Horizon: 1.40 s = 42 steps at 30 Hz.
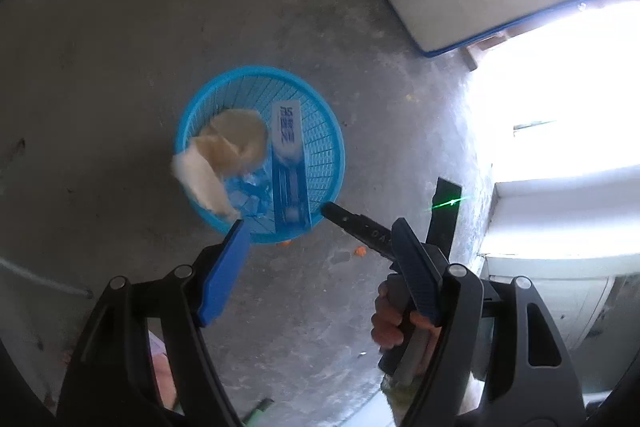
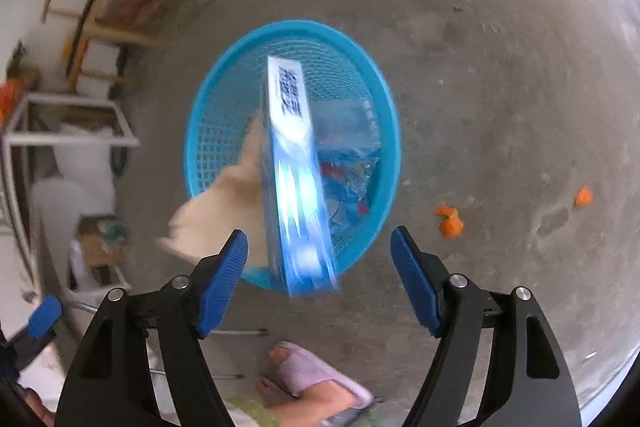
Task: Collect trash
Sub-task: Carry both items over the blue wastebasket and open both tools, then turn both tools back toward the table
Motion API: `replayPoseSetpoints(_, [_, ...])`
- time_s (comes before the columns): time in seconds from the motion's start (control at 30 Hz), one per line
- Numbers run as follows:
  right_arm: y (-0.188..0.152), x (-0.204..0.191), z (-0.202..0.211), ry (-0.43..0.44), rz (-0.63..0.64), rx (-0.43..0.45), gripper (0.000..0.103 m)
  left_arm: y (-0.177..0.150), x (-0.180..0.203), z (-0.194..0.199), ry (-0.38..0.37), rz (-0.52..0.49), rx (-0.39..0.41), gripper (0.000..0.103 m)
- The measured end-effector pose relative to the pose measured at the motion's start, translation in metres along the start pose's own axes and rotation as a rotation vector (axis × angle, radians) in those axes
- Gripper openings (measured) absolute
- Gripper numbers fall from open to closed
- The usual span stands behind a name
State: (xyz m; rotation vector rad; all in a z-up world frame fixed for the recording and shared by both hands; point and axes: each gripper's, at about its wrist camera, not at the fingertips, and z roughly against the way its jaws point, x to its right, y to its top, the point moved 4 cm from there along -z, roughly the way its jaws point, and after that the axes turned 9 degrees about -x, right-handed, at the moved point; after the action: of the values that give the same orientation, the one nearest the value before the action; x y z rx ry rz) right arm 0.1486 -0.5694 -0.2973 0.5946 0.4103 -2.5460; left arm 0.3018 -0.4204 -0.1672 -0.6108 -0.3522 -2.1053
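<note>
Hovering open and empty, the left gripper (image 1: pixel 320 227) and right gripper (image 2: pixel 320 251) point at twelve o'clock toward a round blue plastic mesh basket (image 2: pixel 208 115), where a long blue-and-white carton (image 2: pixel 298 187) lies lengthwise, twelve-to-six, beside crumpled beige paper (image 1: pixel 224 155).

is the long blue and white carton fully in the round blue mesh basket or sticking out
Sticking out. The long blue and white carton lies tilted, its near end overhanging the round blue mesh basket's rim.

Storeroom: bare concrete floor (image 2: pixel 500 47), cluttered wooden shelves (image 2: pixel 116 11).
</note>
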Motion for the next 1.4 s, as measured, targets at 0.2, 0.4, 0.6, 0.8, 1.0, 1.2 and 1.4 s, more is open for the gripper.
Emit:
replayPoseSetpoints(0.2, [-0.033, 0.013, 0.045, -0.016, 0.055, 0.101, 0.072, -0.049, 0.014, 0.071, -0.027, -0.114, 0.12, 0.069])
replayPoseSetpoints(0.4, [-0.081, 0.013, 0.09, 0.004, 0.103, 0.156, 0.072, -0.118, 0.008, 0.151, -0.029, -0.2, 0.308, 0.078])
replayPoseSetpoints(0.6, [-0.123, -0.02, 0.11, 0.039, 0.198, 0.168, 0.074, -0.197, -0.036, 0.208, 0.048, -0.164, 0.449, 0.082])
replayPoseSetpoints(0.8, [-0.155, -0.125, 0.129, 0.085, 0.452, 0.179, 0.078, -0.266, -0.087, 0.252, 0.2, -0.062, 0.587, 0.083])
replayPoseSetpoints(1.0, [-0.217, -0.256, 0.114, 0.16, 0.751, 0.083, 0.081, -0.332, -0.129, 0.283, 0.324, 0.038, 0.709, 0.083])
replayPoseSetpoints(1.2, [-0.288, -0.356, 0.071, 0.158, 0.982, -0.04, 0.082, -0.365, -0.166, 0.297, 0.409, 0.118, 0.776, 0.083])
replayPoseSetpoints(1.4, [-0.343, -0.438, 0.036, -0.086, 1.446, 0.14, 0.082, -0.388, -0.187, 0.299, 0.449, 0.141, 0.792, 0.083])
